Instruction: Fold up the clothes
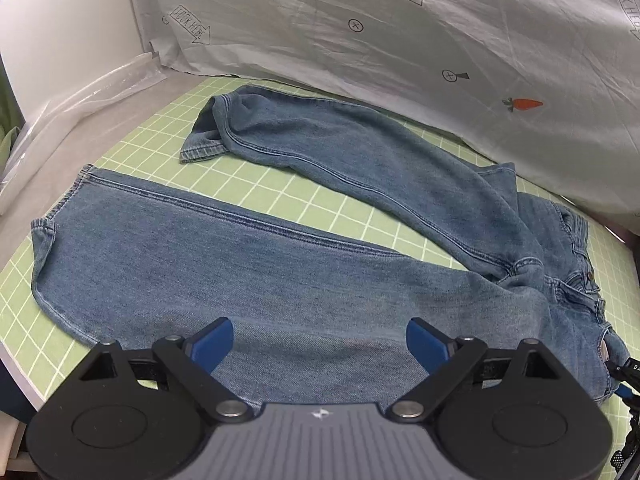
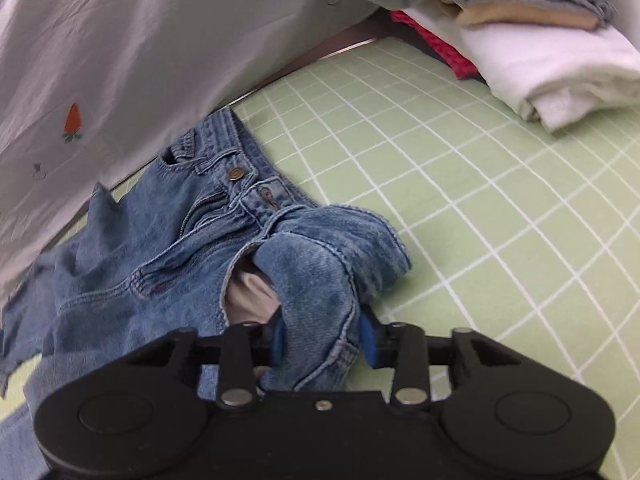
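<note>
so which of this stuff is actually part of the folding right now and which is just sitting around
In the job:
- blue denim jeans, legs spread on the green grid mat
- right gripper, shut on the waistband
- left gripper, open

Lying about:
- folded pile of clothes
- grey carrot-print sheet

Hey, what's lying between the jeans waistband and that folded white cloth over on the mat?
Nothing: in the right wrist view, only bare green grid mat separates the jeans waistband from the folded white cloth.
</note>
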`<state>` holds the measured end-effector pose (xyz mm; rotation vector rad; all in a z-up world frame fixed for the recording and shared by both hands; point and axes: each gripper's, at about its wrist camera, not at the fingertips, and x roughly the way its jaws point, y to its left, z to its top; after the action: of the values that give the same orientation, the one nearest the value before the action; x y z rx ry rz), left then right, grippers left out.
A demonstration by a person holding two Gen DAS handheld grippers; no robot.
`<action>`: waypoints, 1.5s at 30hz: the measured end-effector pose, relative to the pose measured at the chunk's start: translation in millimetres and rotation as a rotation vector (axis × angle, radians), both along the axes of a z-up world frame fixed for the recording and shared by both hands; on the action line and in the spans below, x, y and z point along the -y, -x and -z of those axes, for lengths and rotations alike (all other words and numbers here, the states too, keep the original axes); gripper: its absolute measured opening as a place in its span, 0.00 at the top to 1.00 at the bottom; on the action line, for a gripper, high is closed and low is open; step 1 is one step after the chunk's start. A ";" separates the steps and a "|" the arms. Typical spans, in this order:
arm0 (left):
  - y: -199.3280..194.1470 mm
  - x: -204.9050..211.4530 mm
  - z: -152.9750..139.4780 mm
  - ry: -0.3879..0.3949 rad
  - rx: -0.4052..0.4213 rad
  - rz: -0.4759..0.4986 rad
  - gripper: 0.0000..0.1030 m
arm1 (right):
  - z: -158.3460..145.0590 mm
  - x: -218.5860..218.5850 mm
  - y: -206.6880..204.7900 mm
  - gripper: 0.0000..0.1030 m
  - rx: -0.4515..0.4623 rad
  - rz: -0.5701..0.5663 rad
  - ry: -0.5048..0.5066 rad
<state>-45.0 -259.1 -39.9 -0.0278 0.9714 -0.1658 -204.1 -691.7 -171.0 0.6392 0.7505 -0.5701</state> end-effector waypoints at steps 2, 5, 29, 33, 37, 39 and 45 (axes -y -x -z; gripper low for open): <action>4.2 0.8 2.2 -0.004 -0.005 -0.001 0.09 | -1.8 3.2 11.1 0.85 0.023 -0.007 -0.011; 9.4 0.5 5.7 -0.007 -0.015 -0.003 0.09 | -5.5 15.6 37.8 0.91 0.024 0.069 0.016; -65.0 -158.3 60.5 0.136 -0.133 0.043 0.09 | -51.6 -187.2 6.0 0.02 -0.197 0.139 0.282; -90.1 -180.1 71.7 0.131 -0.165 0.075 0.09 | -38.3 -256.9 -31.2 0.02 -0.206 0.091 0.229; -105.3 -208.5 83.9 0.076 -0.222 0.067 0.09 | -24.6 -325.4 -69.4 0.02 -0.227 0.035 0.188; -109.2 -229.1 86.6 0.078 -0.233 0.037 0.09 | -20.8 -347.6 -79.5 0.02 -0.241 -0.009 0.192; -116.8 -291.2 90.6 0.093 -0.247 -0.106 0.09 | -14.2 -371.9 -101.0 0.02 -0.259 -0.053 0.168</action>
<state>71.8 32.0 -130.6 -0.1880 1.2046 -0.1114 -103.1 -319.7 -156.8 0.3923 0.9475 -0.6669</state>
